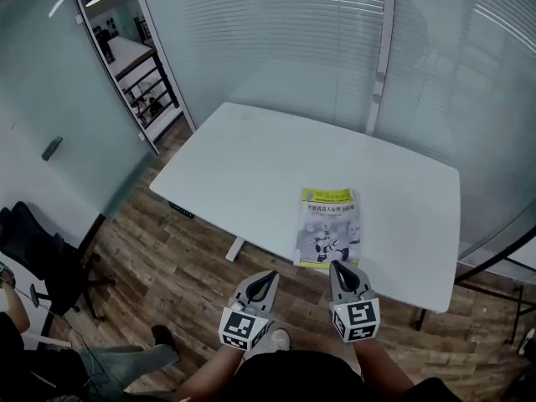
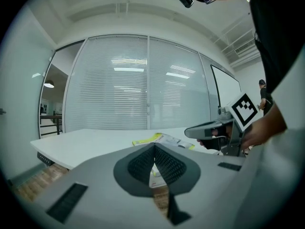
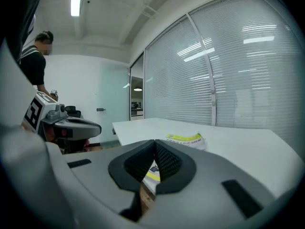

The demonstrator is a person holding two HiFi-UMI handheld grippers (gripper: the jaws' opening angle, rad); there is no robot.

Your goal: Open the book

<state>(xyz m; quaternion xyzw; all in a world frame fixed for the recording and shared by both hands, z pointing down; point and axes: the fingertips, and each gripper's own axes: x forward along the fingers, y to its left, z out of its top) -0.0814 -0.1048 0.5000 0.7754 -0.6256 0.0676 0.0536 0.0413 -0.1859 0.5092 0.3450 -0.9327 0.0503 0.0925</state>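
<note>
Head view: book [image 1: 328, 229] closed, flat on the table [image 1: 251, 157], long axis running away from the person; right gripper [image 1: 339, 268] just short of the book's near edge, left gripper [image 1: 269, 277] further off, to the book's left.
Left gripper view: jaws together, holding nothing; book ahead, slightly right.
Right gripper view: jaws together, holding nothing; book straight ahead, the nearer of the two.

**Both tongs shut, held side by side in front of the person**

The left tongs [image 1: 270, 275] and the right tongs [image 1: 337, 266] point forward and slightly downward. They are near each other but apart, with the right set a little further ahead. In each gripper view the ribbed pads meet at their tips, and nothing is clamped between them. The left forearm [image 1: 209, 379] and the right forearm [image 1: 381, 367] reach in from the bottom of the head view, roughly parallel, each behind its own tool.
</note>
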